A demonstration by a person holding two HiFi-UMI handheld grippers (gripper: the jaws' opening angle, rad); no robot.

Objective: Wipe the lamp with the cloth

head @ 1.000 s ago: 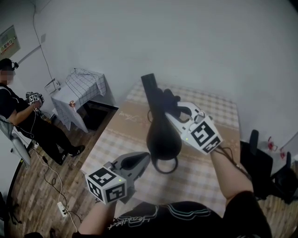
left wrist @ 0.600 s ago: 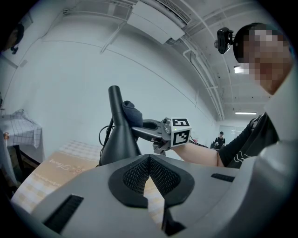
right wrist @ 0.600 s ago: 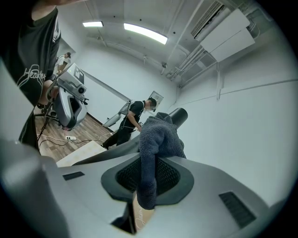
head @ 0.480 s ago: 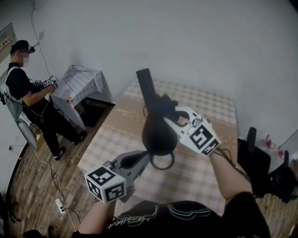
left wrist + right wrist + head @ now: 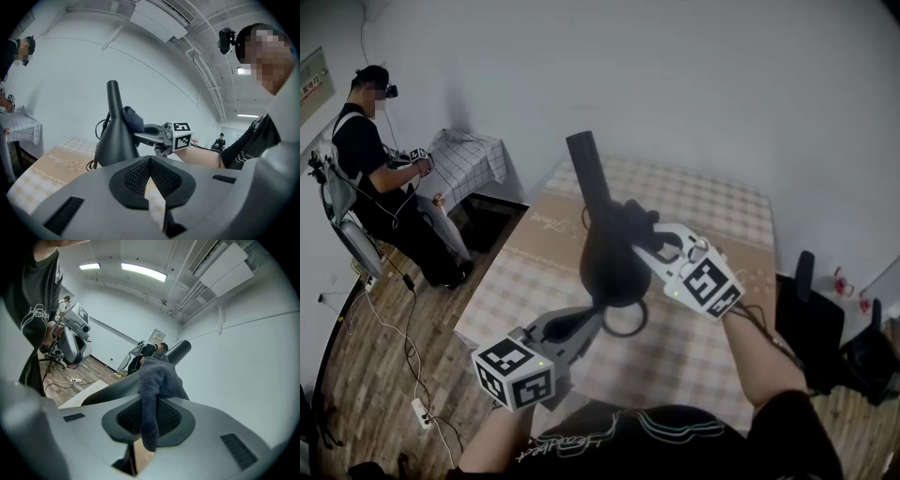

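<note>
Black lamp [image 5: 614, 267] blocks checked table [image 5: 712, 216]; person [image 5: 380, 187] beyond.

On the black shirt [image 5: 35, 312], white curly print starting with "Hea"; rest too bent to read. Same print low in the head view, too small to spell out. On the tan strip of the tablecloth [image 5: 546, 222], thin curly writing, too small to read. On the wall sign [image 5: 311, 82], red marks, too blurred to read.

likely a lab: bare white wall [image 5: 694, 84], ceiling pipes [image 5: 206, 75], cables [image 5: 405, 347] on floor [image 5: 356, 403]
</note>
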